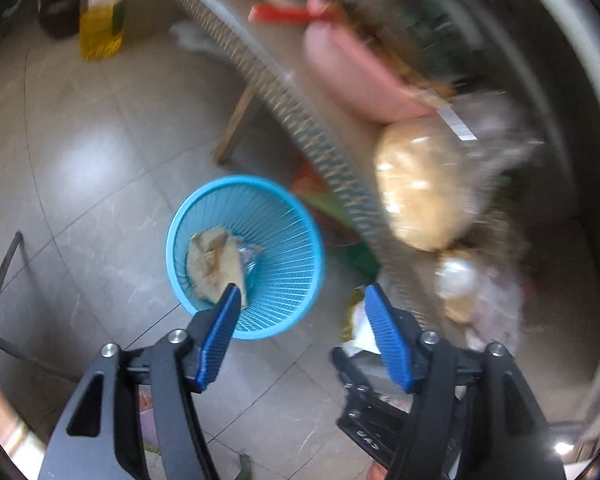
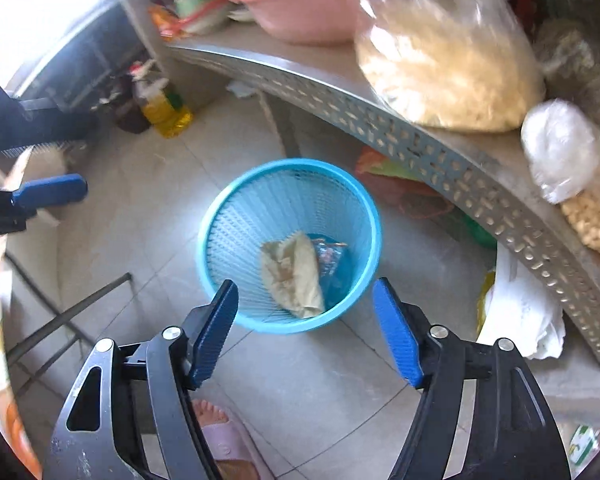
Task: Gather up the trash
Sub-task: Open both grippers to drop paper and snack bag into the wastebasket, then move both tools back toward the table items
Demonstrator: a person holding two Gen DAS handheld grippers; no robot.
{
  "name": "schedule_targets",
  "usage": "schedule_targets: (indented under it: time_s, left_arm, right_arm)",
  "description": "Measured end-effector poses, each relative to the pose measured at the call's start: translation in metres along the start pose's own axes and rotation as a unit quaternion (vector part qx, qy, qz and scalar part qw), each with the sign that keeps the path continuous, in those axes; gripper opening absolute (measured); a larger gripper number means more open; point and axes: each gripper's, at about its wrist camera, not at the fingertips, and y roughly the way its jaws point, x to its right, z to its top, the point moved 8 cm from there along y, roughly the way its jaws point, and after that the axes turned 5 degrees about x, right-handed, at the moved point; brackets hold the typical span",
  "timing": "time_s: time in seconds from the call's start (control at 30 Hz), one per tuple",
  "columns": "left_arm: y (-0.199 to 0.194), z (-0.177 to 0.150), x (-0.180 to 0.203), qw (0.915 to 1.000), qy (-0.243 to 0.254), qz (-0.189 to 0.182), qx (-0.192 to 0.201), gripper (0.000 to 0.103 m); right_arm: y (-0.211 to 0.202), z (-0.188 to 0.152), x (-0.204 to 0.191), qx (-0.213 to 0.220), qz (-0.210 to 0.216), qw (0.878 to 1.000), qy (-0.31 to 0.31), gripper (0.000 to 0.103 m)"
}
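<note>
A pale grey tiled floor (image 2: pixel 340 380) is filling the lower and middle part of both views. A blue mesh basket (image 2: pixel 288 216) is standing on it at centre frame, and a yellow oil bottle (image 2: pixel 166 110) is standing at the upper left beside a dark container (image 1: pixel 58 14). A grey shelf with a perforated edge (image 2: pixel 420 136) is running from top centre down to the right; a pink basin (image 2: pixel 312 12), a clear bag of beige grain (image 2: pixel 448 68) and a white bag (image 2: pixel 560 148) are sitting on it.

Bright daylight, motion blur, fisheye warp.
</note>
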Motion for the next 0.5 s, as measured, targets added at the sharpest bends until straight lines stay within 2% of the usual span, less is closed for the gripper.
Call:
schedule_targets:
  time_s: [0.13, 0.3, 0.5]
  left_arm:
    - [-0.064, -0.023, 0.008, 0.998, 0.031, -0.01, 0.054, 0.067]
    - [-0.133, -0.059, 0.003, 0.9909, 0.072, 0.021, 0.112, 0.07]
    - [-0.204, -0.097, -0.015, 0.9795, 0.084, 0.055, 0.175, 0.072]
  right_arm:
    - [-0.034, -0.001, -0.023, 0.014, 0.027, 0.999, -0.032, 0.08]
    - [-0.073, 0.002, -0.054, 0.042, 0.05, 0.995, -0.078, 0.089]
    - [-0.116, 0.011, -0.094, 0.081, 0.057, 0.986, -0.131, 0.095]
